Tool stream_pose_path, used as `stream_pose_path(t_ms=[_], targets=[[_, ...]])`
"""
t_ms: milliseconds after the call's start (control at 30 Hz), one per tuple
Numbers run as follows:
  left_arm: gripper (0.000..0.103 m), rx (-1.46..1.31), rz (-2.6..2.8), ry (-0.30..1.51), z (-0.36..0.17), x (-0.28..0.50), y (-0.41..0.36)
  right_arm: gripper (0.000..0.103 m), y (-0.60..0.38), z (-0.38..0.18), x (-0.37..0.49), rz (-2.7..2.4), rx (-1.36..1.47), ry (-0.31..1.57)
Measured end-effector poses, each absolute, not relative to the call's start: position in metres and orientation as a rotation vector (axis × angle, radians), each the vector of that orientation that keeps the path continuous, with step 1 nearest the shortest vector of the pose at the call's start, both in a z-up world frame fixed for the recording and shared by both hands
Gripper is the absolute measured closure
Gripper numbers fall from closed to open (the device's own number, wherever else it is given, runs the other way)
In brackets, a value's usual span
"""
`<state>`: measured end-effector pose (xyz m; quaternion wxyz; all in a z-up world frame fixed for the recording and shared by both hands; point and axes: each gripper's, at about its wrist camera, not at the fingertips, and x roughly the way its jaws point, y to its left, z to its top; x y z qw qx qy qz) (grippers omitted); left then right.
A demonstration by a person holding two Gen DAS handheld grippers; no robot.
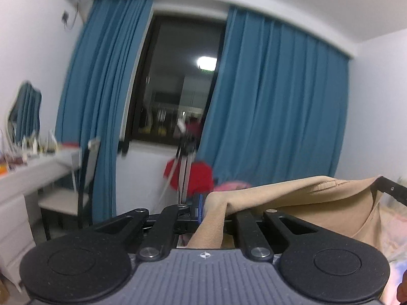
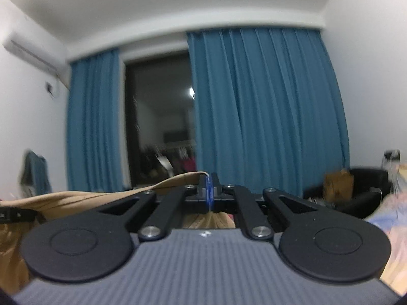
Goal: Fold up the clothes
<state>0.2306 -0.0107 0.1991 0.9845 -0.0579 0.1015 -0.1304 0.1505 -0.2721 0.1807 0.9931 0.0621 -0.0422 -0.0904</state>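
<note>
Tan garment (image 1: pixel 292 190), clamped by left tool (image 1: pixel 201 208), right tool (image 2: pixel 209 193)

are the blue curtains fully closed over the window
No, the blue curtains are parted, leaving the dark window uncovered between them.

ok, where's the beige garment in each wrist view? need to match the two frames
Left wrist: beige garment runs from bottom centre, pinched in the left tongs, across to the right edge, where the other tongs hold it.
Right wrist: the garment spans the lower left, rising to the right tongs at centre, which are shut on its edge.
Shared landmark: the dark window between blue curtains.
</note>
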Motion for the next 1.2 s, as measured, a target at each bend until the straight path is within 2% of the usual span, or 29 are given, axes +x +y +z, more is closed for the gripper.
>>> stream_pose_path(t_ms=[167, 300, 433, 567, 667, 700, 733, 767, 800, 833, 900, 1200], targets=[[0.096, -0.091, -0.235, 0.284, 0.079, 0.375, -0.027, 0.1, -0.288, 0.074, 0.287, -0.248, 0.114, 0.007], [0.096, -0.093, -0.211, 0.448, -0.03, 0.481, -0.035, 0.1, -0.298, -0.021, 0.383, -0.263, 0.113, 0.132], [0.096, -0.079, -0.198, 0.584, -0.12, 0.556, -0.038, 0.1, -0.305, -0.106, 0.443, -0.259, 0.096, 0.273], [0.092, -0.055, -0.203, 0.705, -0.181, 0.603, -0.038, 0.1, -0.31, -0.155, 0.476, -0.244, 0.118, 0.383], [0.086, -0.034, -0.2, 0.73, -0.192, 0.607, -0.036, 0.097, -0.314, -0.162, 0.475, -0.237, 0.16, 0.403], [0.074, -0.026, -0.198, 0.736, -0.194, 0.607, -0.036, 0.097, -0.313, -0.161, 0.473, -0.235, 0.164, 0.412], [0.045, -0.019, -0.196, 0.74, -0.195, 0.607, -0.036, 0.095, -0.312, -0.159, 0.473, -0.229, 0.16, 0.426], [0.029, -0.012, -0.197, 0.743, -0.193, 0.605, -0.036, 0.094, -0.311, -0.155, 0.472, -0.216, 0.144, 0.446], [0.009, 0.001, -0.199, 0.749, -0.188, 0.6, -0.035, 0.085, -0.307, -0.151, 0.47, -0.197, 0.128, 0.467], [0.008, 0.024, -0.204, 0.749, -0.179, 0.59, -0.035, 0.061, -0.305, -0.146, 0.466, -0.178, 0.117, 0.485], [0.008, 0.08, -0.22, 0.745, -0.159, 0.568, -0.036, 0.029, -0.301, -0.136, 0.453, -0.134, 0.112, 0.509], [0.005, 0.092, -0.252, 0.719, -0.075, 0.425, -0.007, 0.029, -0.286, -0.077, 0.335, -0.059, 0.201, 0.485]])
